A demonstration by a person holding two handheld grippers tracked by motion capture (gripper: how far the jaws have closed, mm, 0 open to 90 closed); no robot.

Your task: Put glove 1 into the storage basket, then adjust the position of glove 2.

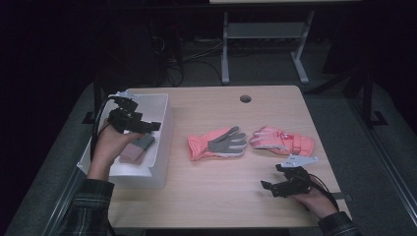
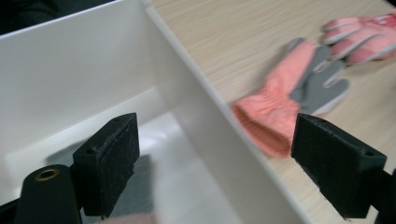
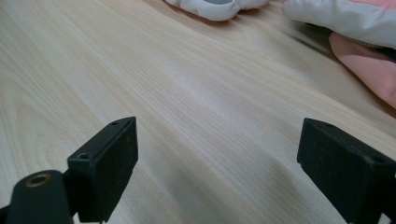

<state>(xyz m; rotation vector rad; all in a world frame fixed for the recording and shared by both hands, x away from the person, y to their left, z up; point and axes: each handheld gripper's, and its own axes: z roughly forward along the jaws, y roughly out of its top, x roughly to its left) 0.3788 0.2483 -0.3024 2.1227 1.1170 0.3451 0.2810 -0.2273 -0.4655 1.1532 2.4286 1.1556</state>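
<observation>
One pinkish-grey item (image 1: 137, 148) already lies inside the white bin (image 1: 162, 147), while both coral gloves (image 1: 219, 142) (image 1: 282, 140) wait on the table (image 1: 206, 196) right of the bin, and the left claw (image 1: 147, 125) over the bin and the right claw (image 1: 273, 187) are both released and empty, so I judge the packing under halfway.

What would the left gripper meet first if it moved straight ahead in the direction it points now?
Probably the white bin's side wall, which runs between the open jaws of the left gripper. The pink glove with a grey palm lies farther on.
</observation>
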